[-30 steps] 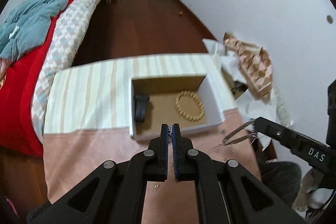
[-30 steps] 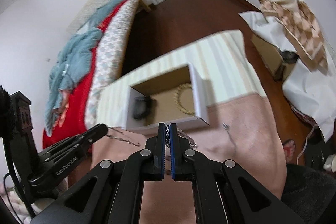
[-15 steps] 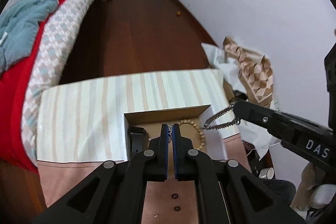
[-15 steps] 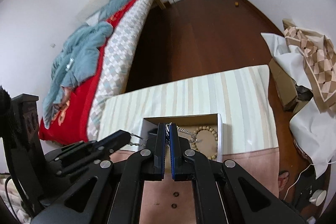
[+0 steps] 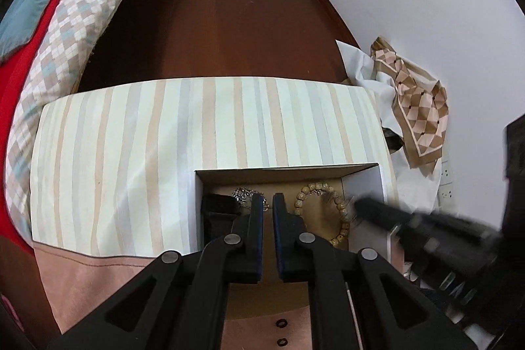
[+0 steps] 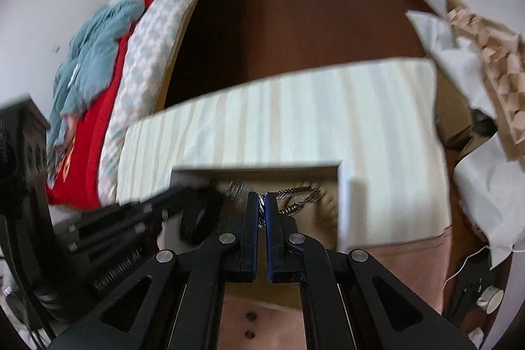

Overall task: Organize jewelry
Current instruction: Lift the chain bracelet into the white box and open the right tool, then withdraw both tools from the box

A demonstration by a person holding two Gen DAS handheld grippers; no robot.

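Right now the right gripper (image 6: 261, 205) is clamped on a silver twisted chain (image 6: 297, 199), whose length trails rightward over the open white cardboard box (image 5: 372, 182). Left gripper (image 5: 268, 202) has jaws slightly apart, empty, beside a beaded wooden bracelet (image 5: 323, 212). Box sits near the striped tablecloth's (image 5: 164, 153) front edge; dark wood floor (image 5: 229, 22) beyond.

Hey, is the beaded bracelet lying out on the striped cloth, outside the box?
No, the beaded bracelet lies inside the open box, on its brown floor, right of the left gripper.
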